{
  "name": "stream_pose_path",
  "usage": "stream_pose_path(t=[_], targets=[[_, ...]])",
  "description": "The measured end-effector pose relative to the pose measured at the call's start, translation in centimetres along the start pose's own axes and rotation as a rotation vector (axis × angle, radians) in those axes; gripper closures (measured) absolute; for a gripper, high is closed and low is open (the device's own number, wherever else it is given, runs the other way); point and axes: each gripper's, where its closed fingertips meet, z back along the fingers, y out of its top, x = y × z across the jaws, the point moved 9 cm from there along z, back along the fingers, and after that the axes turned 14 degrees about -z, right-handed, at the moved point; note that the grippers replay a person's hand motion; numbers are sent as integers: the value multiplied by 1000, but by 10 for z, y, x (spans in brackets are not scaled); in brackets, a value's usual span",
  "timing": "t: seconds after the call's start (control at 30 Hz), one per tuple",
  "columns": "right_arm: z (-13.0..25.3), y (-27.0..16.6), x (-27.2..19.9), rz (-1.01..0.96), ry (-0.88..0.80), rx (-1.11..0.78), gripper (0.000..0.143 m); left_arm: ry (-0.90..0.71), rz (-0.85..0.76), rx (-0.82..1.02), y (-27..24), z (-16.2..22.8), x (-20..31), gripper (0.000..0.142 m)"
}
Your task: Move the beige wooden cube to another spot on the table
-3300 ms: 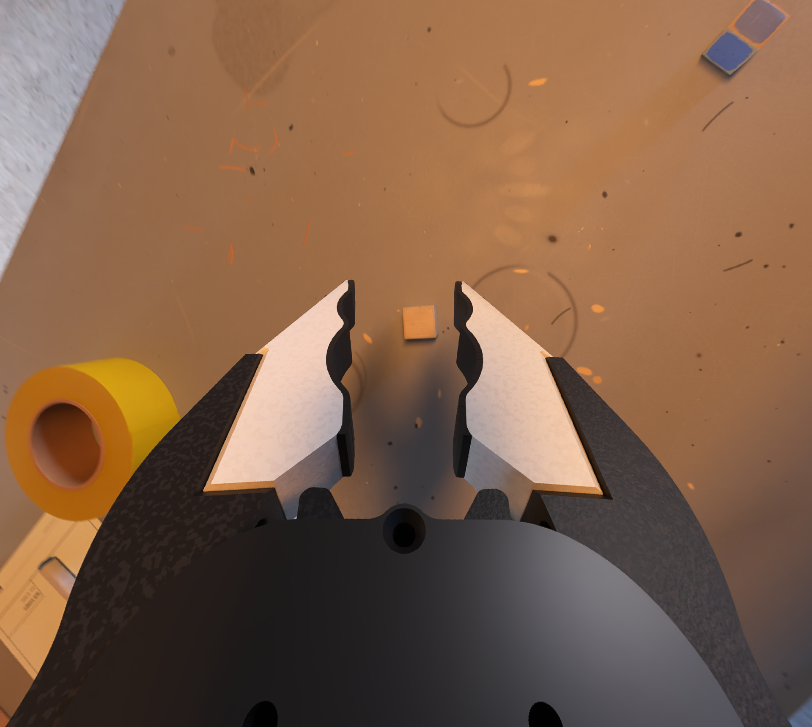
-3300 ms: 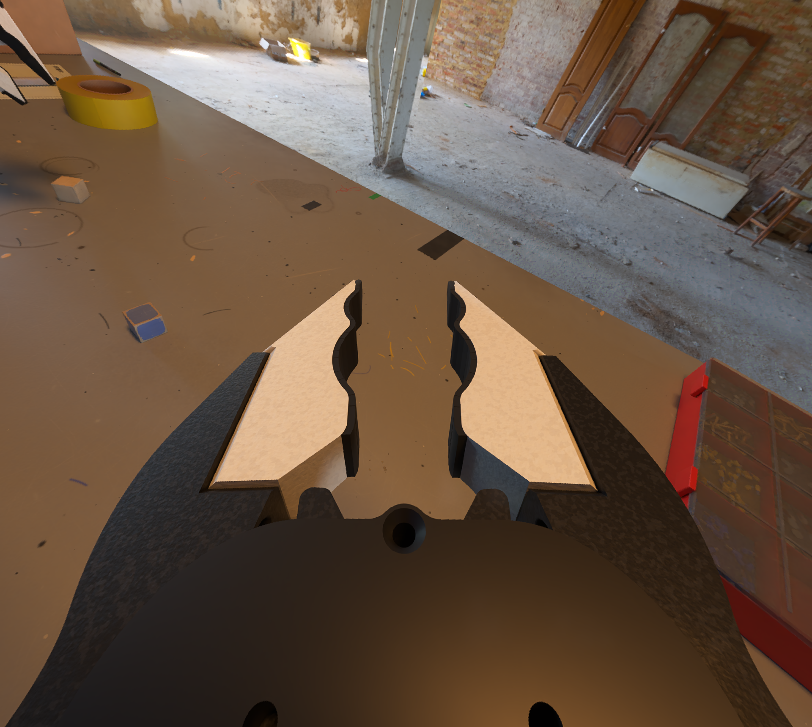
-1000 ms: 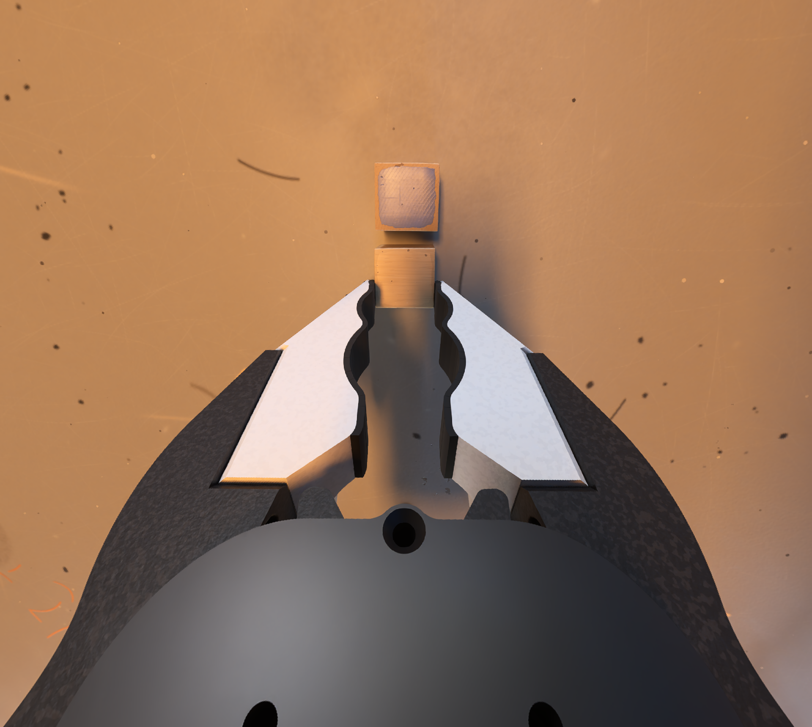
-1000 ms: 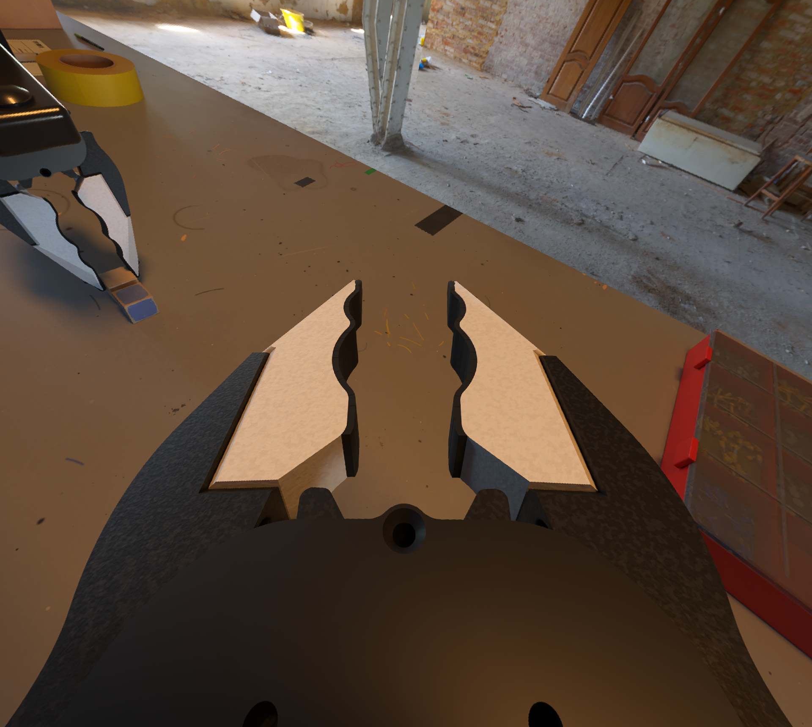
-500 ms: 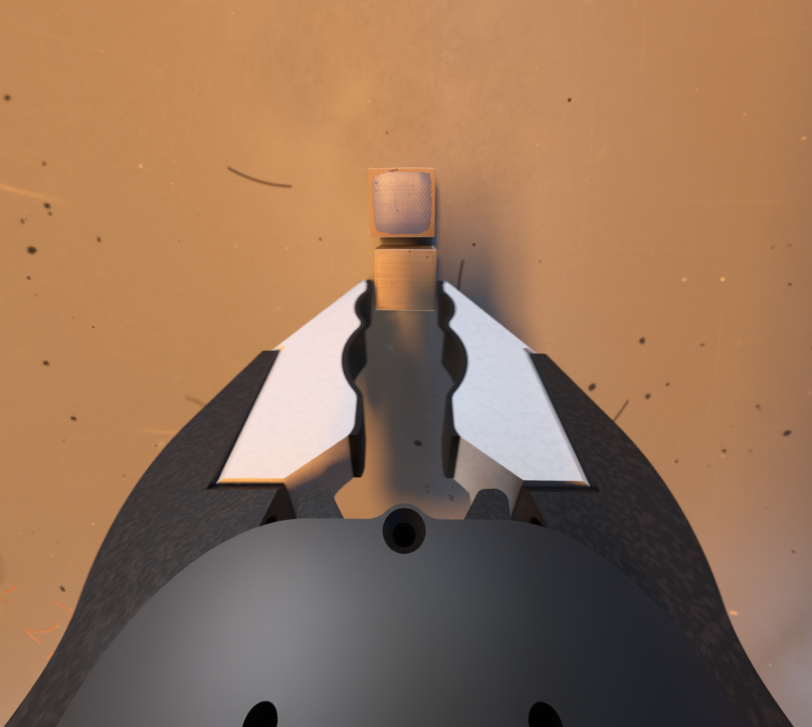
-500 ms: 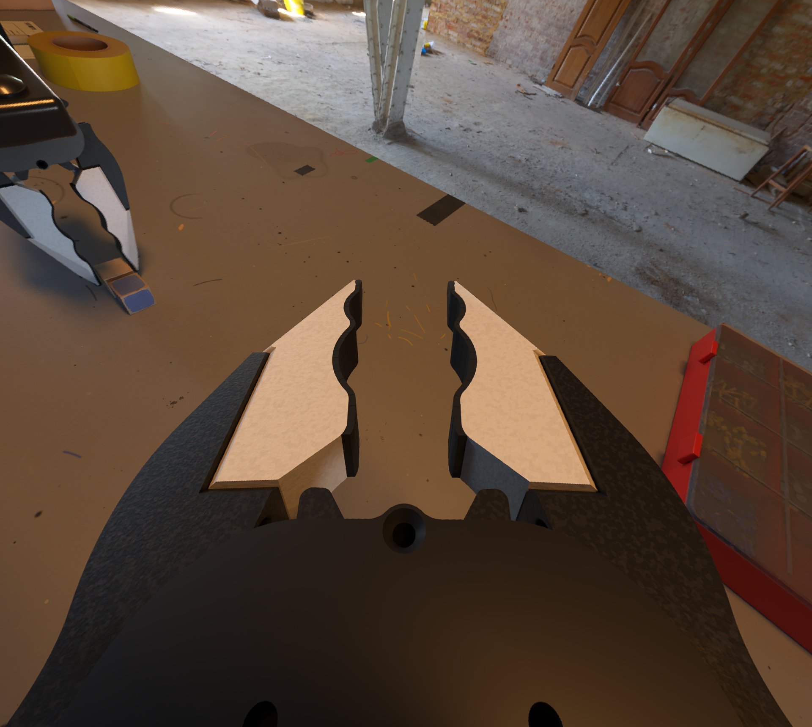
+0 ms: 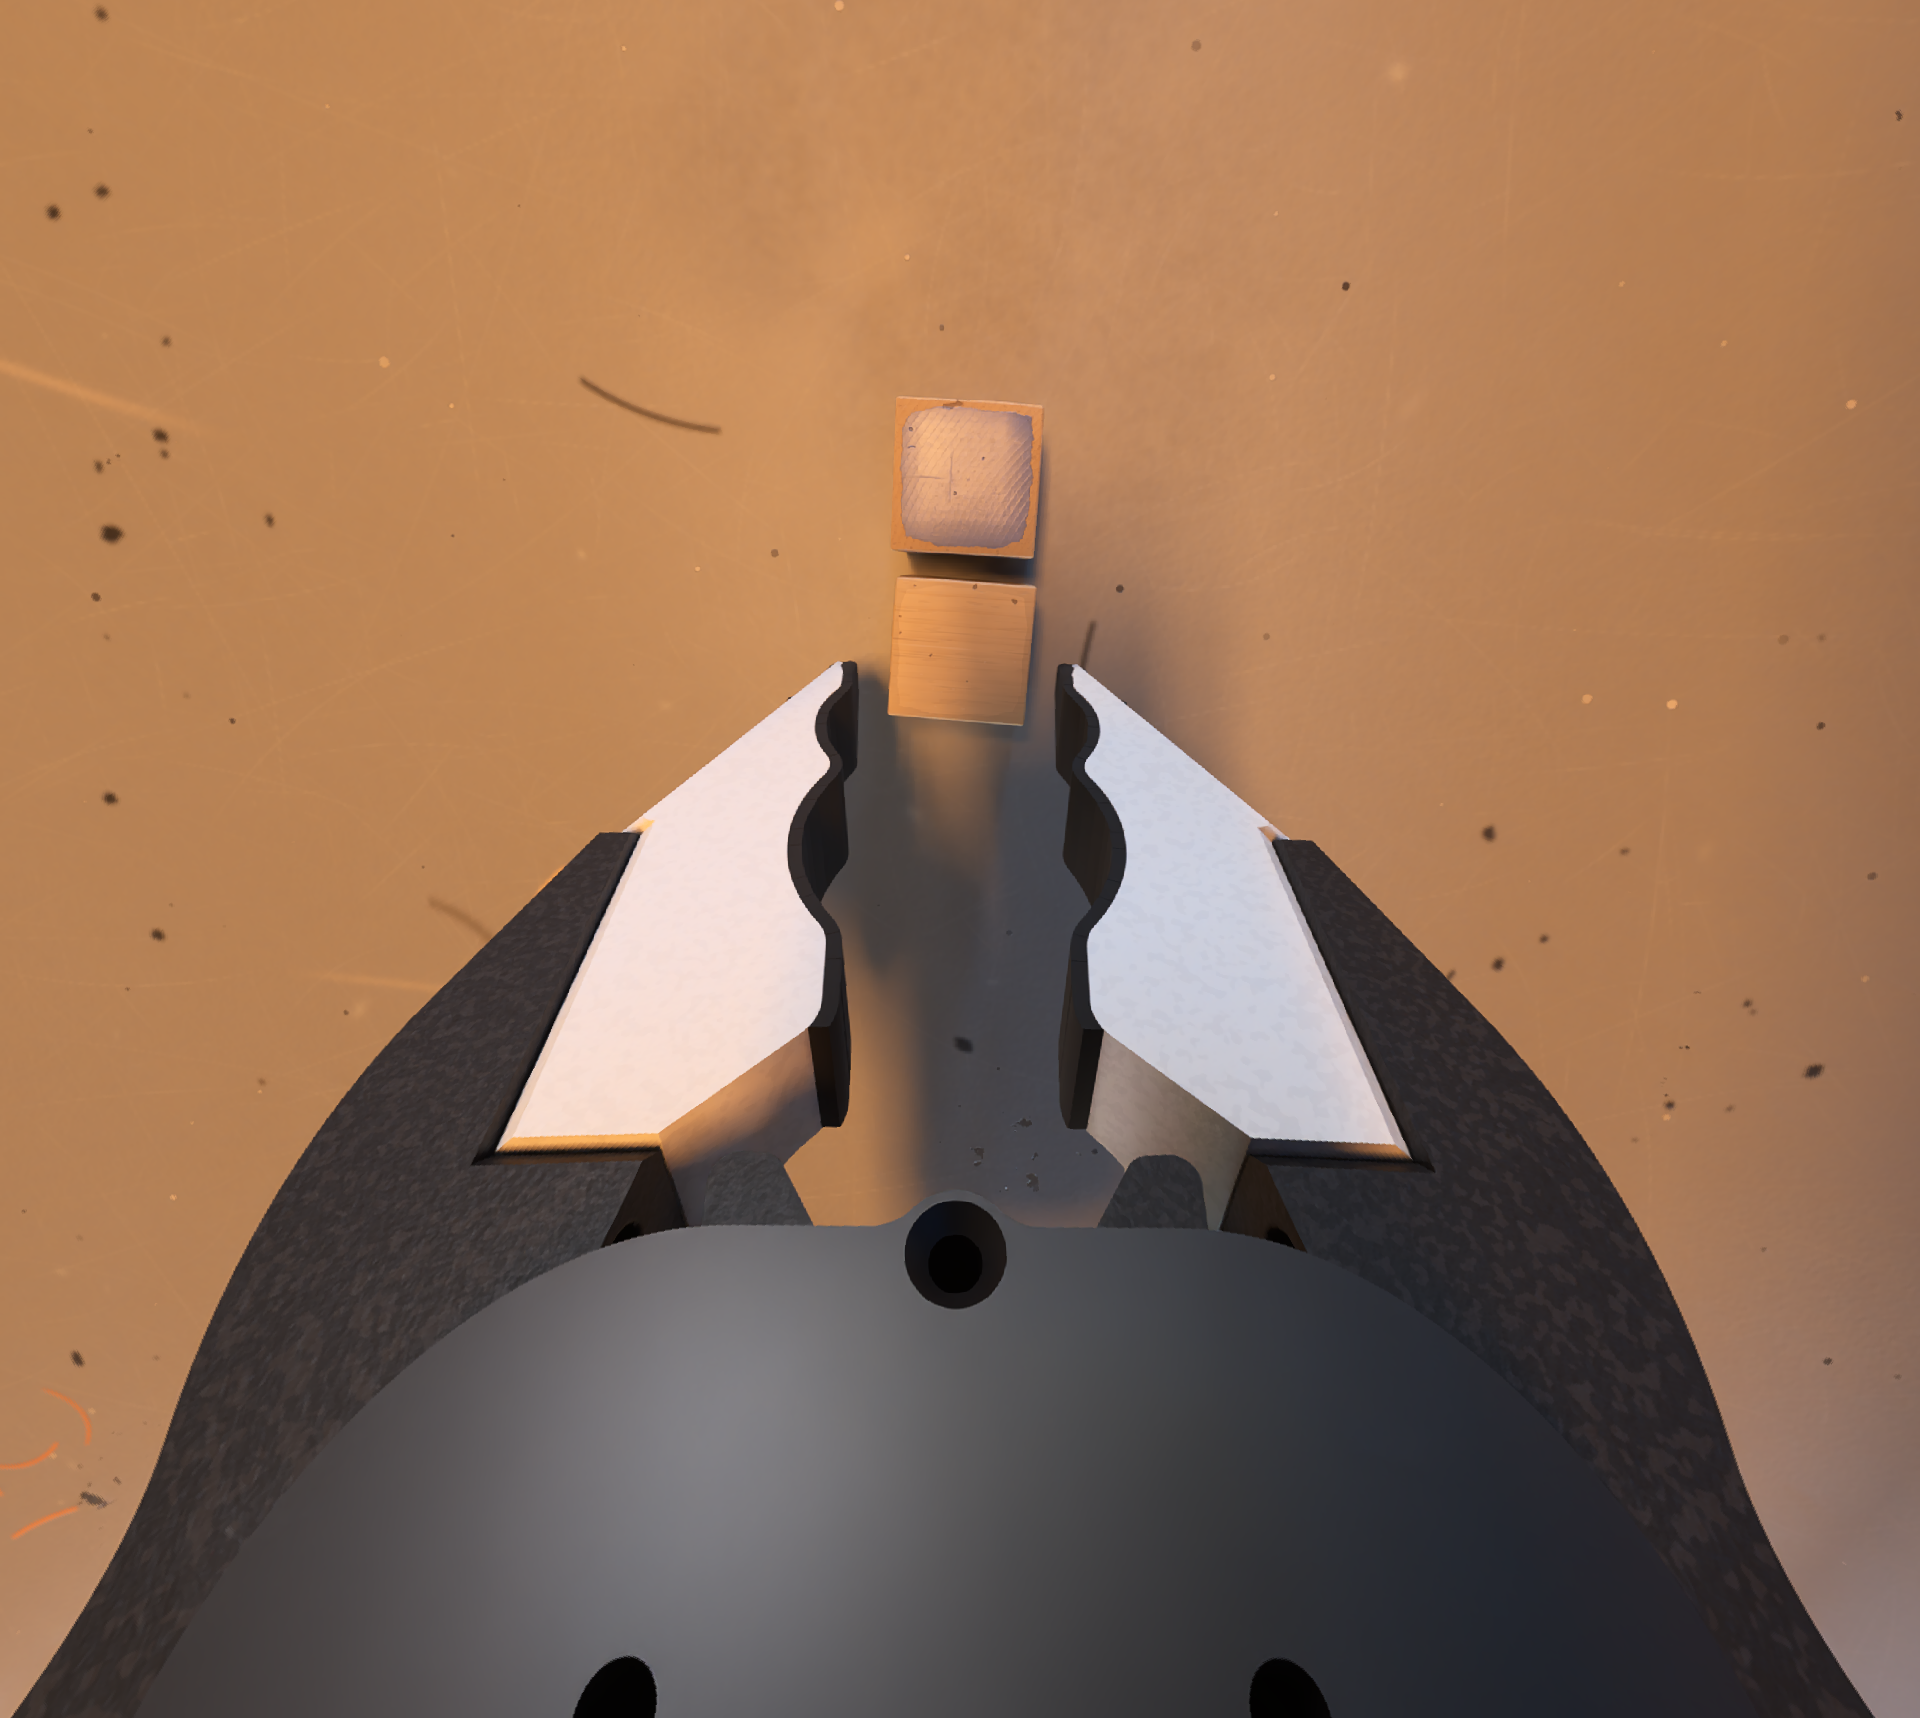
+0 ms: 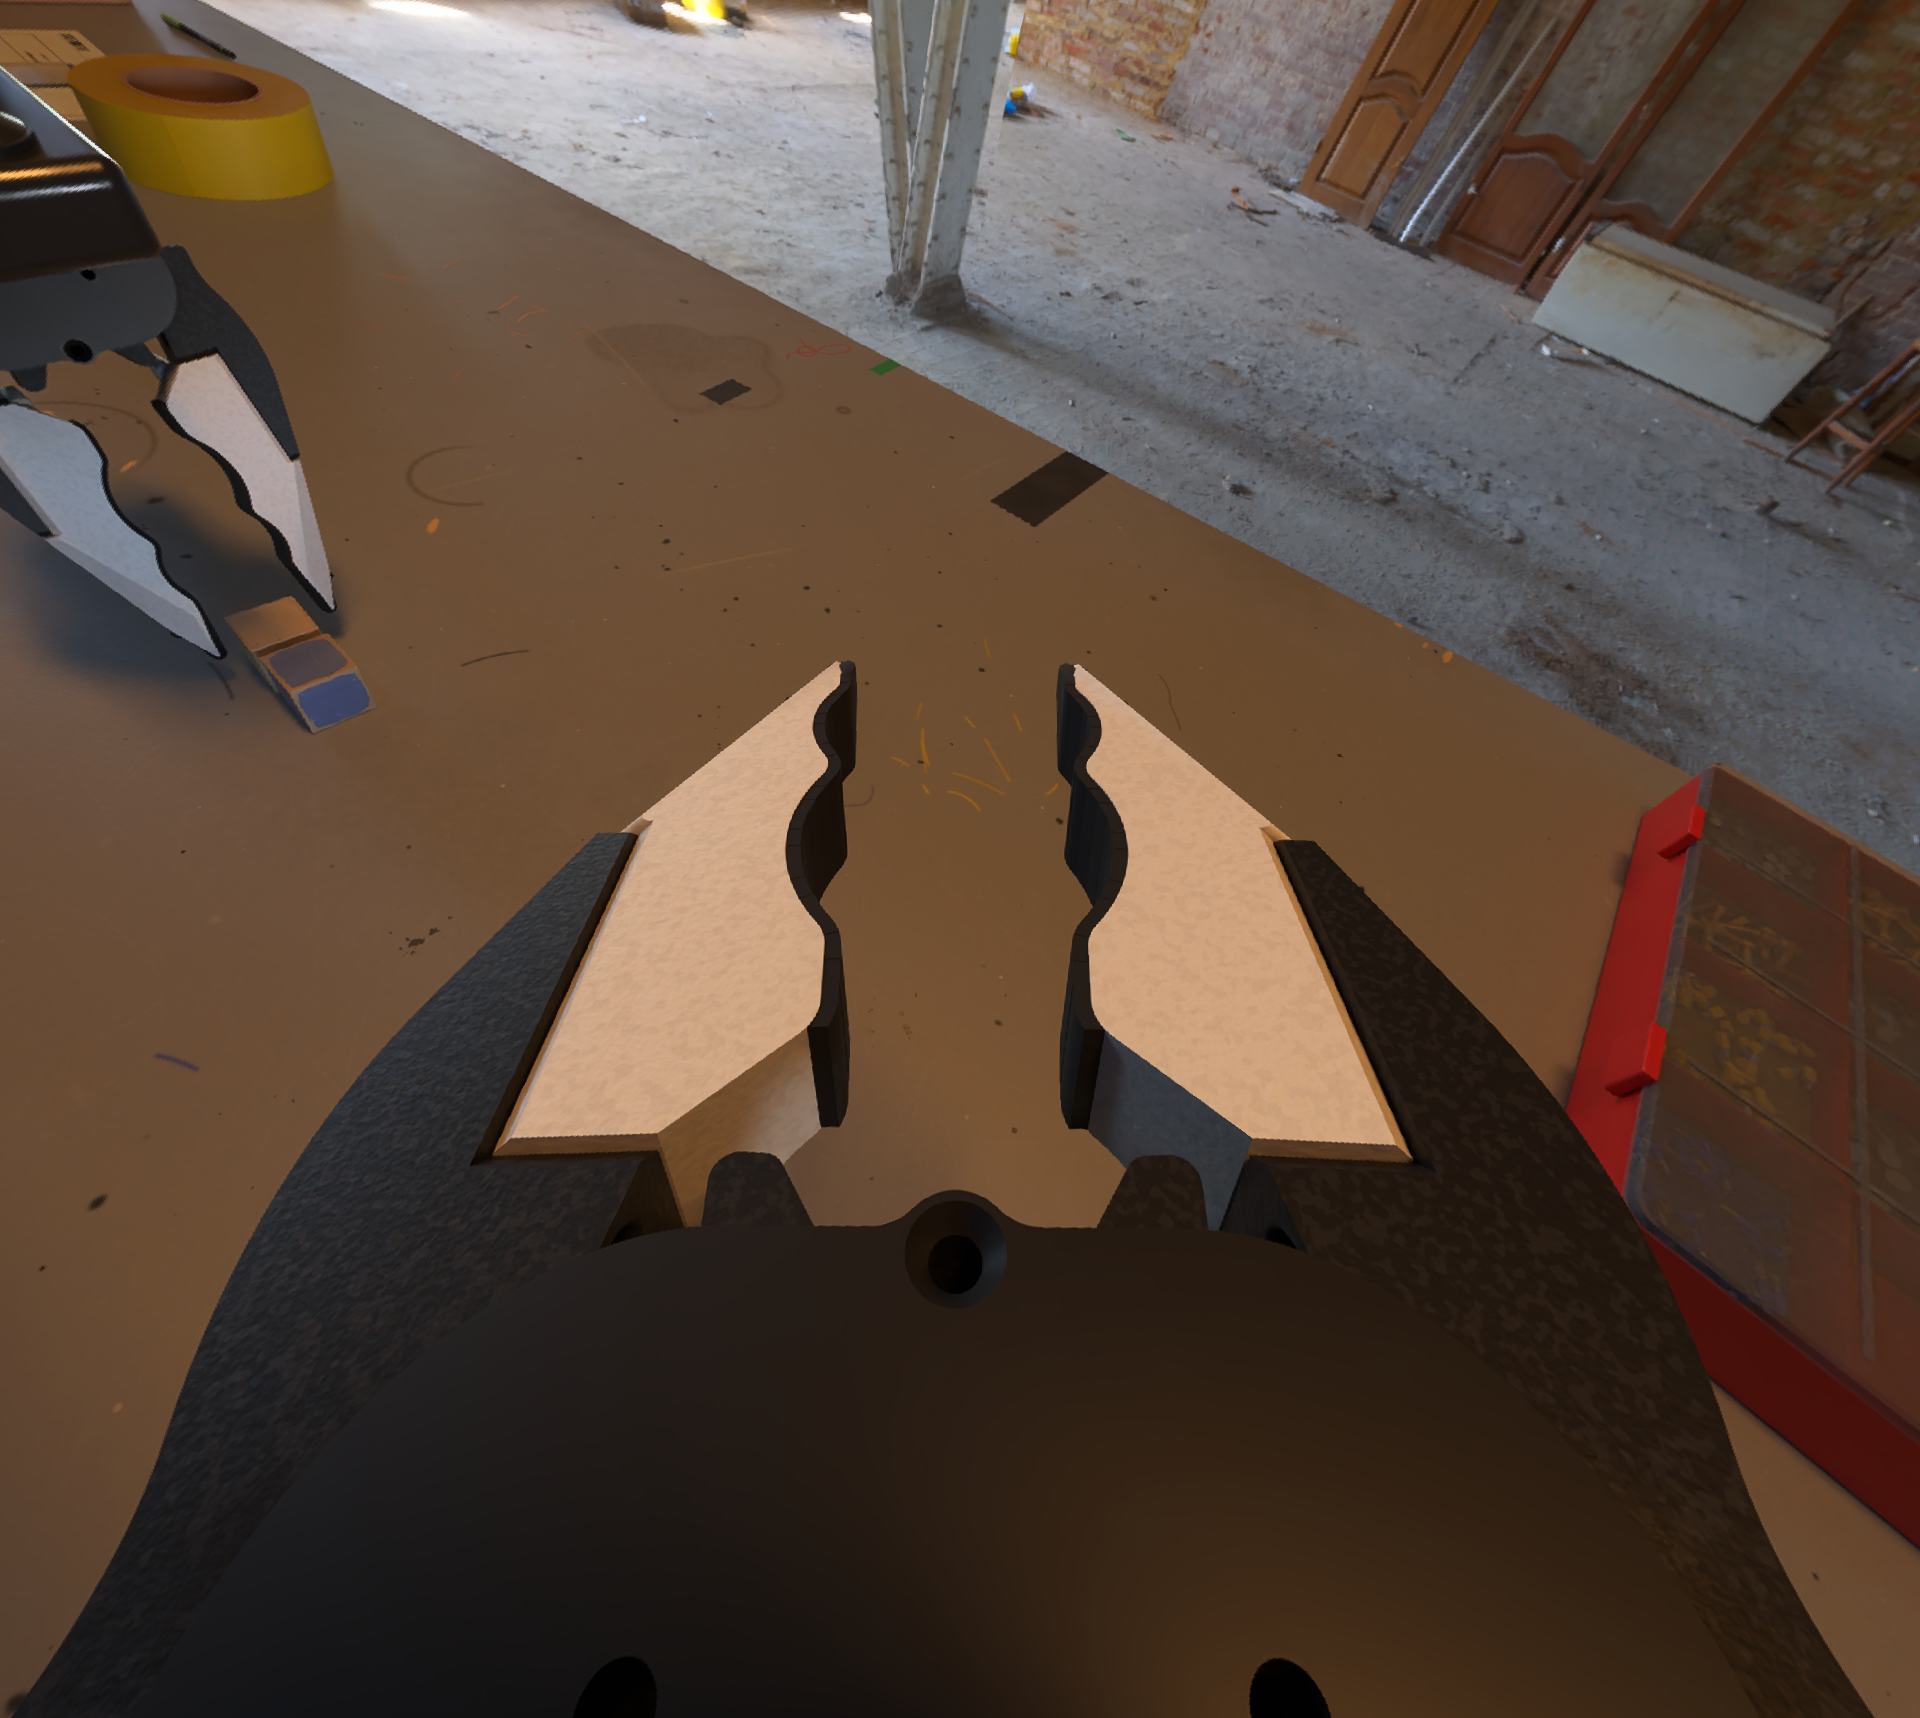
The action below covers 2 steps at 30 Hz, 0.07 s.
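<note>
The left claw [image 7: 956,681] is spread wide, and its two fingers stand apart with nothing pinched between them. The beige wooden cube [image 7: 962,650] lies on the brown table [image 7: 1455,318] just in front of the fingertips, in the gap between them, and there is a clear space on each side, so neither finger touches it. Directly beyond this cube, almost touching it, sits a second small cube [image 7: 967,475] with an orange rim and a greyish-violet top face; in the right wrist view its side face looks blue. In that view the two cubes lie in a line on the table, well away from the far table edge. The right claw [image 8: 956,681] is also spread and holds nothing; it hangs above a bare part of the table that has some small orange scratches. A roll of yellow tape [image 8: 197,125] lies flat near the far left corner of the table, behind the left claw. A red flat case [image 8: 1766,1097] with a transparent lid rests at the right edge of the table. Beyond the far edge is a concrete floor [image 8: 1247,318] with a pale metal column [image 8: 935,58], and wooden doors [image 8: 1455,6] lean on a brick wall
</note>
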Motion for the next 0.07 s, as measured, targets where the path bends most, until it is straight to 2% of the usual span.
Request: stream_pose_path(t=[0.07], targets=[[0, 0, 1, -3, 0, 0, 104, -2, -3, -2, 0, -2, 0, 110]])
